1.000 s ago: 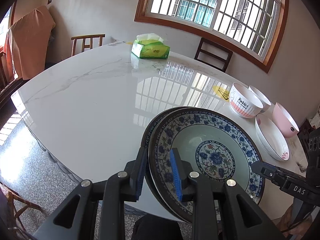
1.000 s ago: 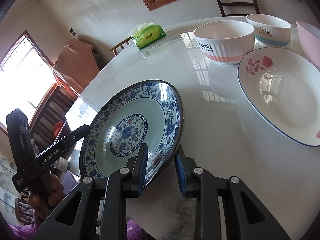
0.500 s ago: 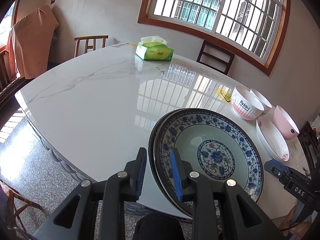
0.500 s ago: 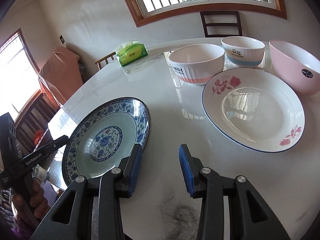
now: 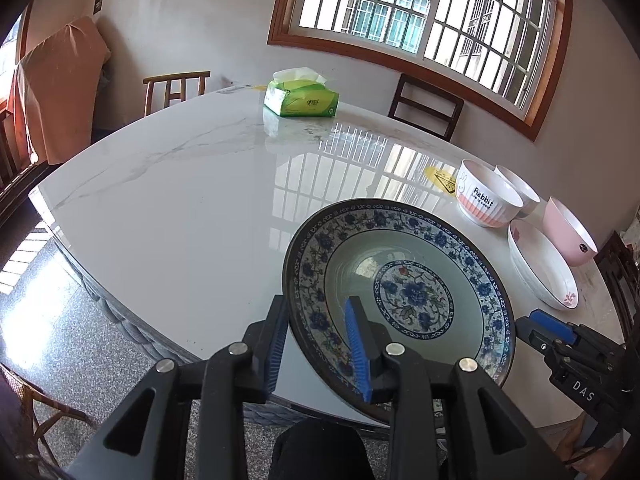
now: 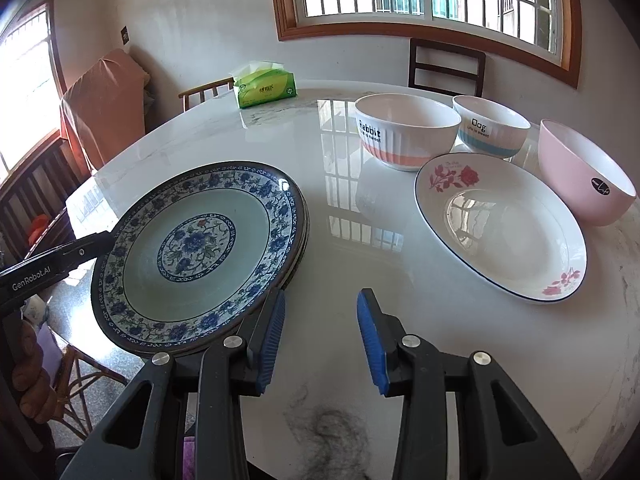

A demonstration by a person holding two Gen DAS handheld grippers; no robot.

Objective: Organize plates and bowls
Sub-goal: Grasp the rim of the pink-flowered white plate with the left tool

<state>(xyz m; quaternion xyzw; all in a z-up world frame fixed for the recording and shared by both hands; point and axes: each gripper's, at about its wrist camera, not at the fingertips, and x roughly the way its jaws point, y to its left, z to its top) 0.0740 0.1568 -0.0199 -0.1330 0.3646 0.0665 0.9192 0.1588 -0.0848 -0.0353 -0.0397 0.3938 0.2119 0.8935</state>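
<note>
The right gripper (image 6: 320, 336) has let go and stands spread. The blue-patterned plate (image 6: 196, 248) now lies on its stack at the table's (image 5: 168, 208) near edge, left gripper (image 5: 316, 344) loosening around the rim. The rose plate (image 6: 500, 232) and bowls remain unsorted.

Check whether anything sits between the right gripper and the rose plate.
Nothing visible does. The right gripper stands open and empty over bare table; the rose plate lies ahead to its right. The blue plates lie off to its left.
</note>
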